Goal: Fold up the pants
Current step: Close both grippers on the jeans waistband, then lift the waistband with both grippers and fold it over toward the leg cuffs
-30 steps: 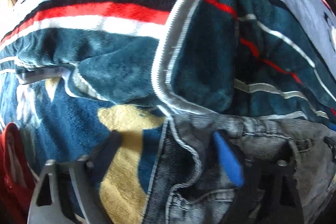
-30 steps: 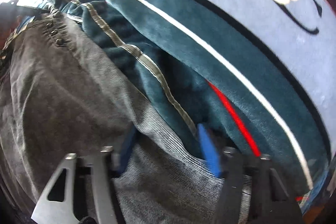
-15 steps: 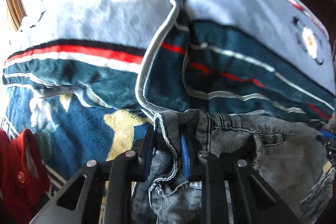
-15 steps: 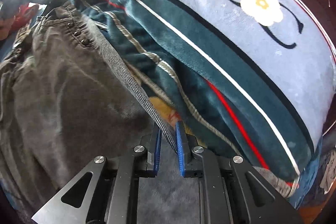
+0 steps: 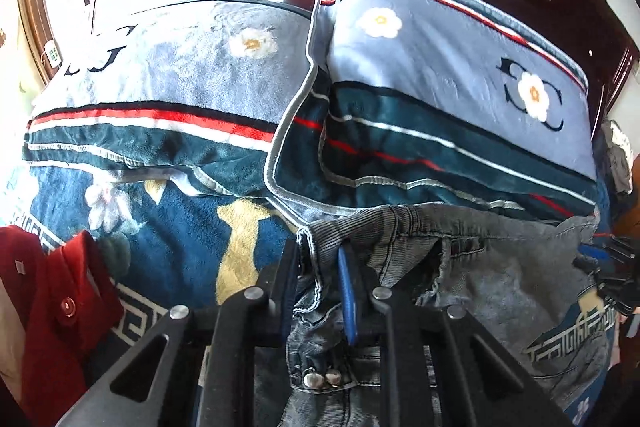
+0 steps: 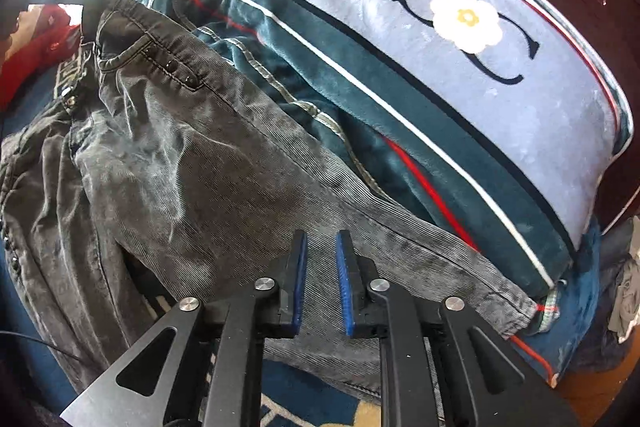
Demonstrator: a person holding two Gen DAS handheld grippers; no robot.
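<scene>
Two grips set on the pants [image 6: 192,163] below the pillows [image 5: 440,75], left gripper [image 5: 320,283] pinching one waistband corner, right gripper [image 6: 320,279] pinching the other, nothing folded yet.

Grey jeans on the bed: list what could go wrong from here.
1. The left gripper pinches only a thin bunch of the grey jeans at the waistband corner; a pull could slip it free.
2. The right gripper clamps the waistband edge; uneven lifting could skew the fold.
3. The waistband lies against the pillows; dragging may snag them.
</scene>
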